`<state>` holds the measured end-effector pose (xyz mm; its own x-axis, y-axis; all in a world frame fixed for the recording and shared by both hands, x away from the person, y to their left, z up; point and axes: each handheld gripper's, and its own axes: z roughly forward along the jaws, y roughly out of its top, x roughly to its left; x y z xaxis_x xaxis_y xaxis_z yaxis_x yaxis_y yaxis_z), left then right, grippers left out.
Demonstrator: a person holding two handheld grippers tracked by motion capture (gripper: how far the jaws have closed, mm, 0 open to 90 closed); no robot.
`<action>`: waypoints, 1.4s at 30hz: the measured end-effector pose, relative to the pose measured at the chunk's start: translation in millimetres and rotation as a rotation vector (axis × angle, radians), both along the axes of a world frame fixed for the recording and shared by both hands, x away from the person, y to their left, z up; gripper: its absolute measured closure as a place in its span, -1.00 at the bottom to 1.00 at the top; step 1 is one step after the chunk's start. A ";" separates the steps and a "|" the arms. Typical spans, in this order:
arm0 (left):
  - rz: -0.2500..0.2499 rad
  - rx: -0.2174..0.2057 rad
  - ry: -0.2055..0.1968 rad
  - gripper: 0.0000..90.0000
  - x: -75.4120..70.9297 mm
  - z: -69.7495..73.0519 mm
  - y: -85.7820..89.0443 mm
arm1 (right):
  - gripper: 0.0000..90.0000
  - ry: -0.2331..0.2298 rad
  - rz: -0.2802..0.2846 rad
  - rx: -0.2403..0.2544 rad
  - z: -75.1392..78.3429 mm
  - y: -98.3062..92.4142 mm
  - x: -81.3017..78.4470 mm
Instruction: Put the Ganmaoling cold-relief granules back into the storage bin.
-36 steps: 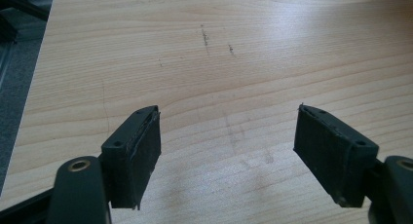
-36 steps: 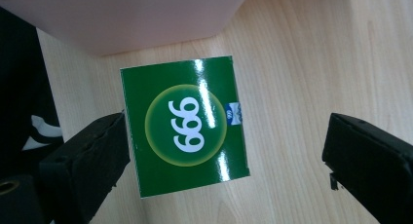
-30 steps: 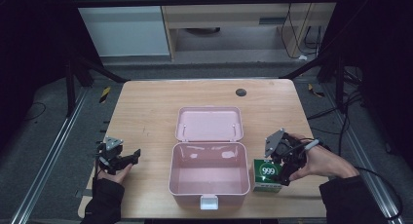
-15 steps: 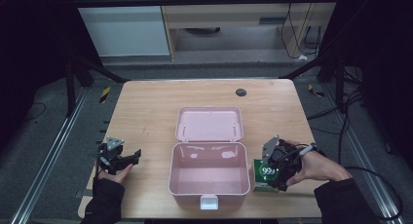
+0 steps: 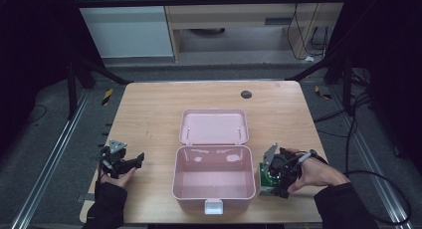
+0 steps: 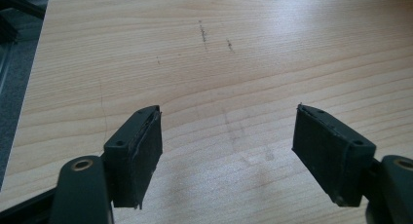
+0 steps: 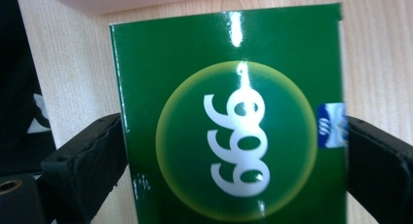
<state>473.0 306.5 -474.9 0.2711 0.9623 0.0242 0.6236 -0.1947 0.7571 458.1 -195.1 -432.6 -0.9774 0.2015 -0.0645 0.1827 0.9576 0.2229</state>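
Observation:
A green box (image 5: 266,183) printed with "999" lies on the table just right of the open pink case (image 5: 177,179). In the right gripper view the green box (image 7: 234,48) sits between the two black jaws, which touch its left and right sides. My right gripper (image 5: 275,178) is shut on the box, held by a hand from the right. At the table's left front, my left gripper (image 5: 135,162) points right toward the case. In its own view my left gripper (image 6: 228,151) stands open over bare wood with nothing between the jaws.
The pink case's lid (image 5: 213,127) lies folded back flat behind it, and a white latch (image 5: 213,206) sits on its front wall. A small dark round spot (image 5: 246,94) marks the wooden table (image 5: 149,109) at the back. Metal rails run along the floor on the left.
My right gripper has come down and toward the front onto the green box, with its jaws now against the box's sides. The left gripper has stayed put.

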 end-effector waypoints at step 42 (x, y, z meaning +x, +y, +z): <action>-0.004 0.005 0.012 -0.43 1.1 -1.7 -1.7 | -0.64 -0.044 -0.024 0.086 76.8 -16.5 -6.9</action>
<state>474.1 304.9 -476.5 0.2756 0.9609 0.0254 0.6315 -0.2010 0.7489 451.1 -211.6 -355.7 -0.9688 0.2314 -0.0884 0.1936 0.9300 0.3125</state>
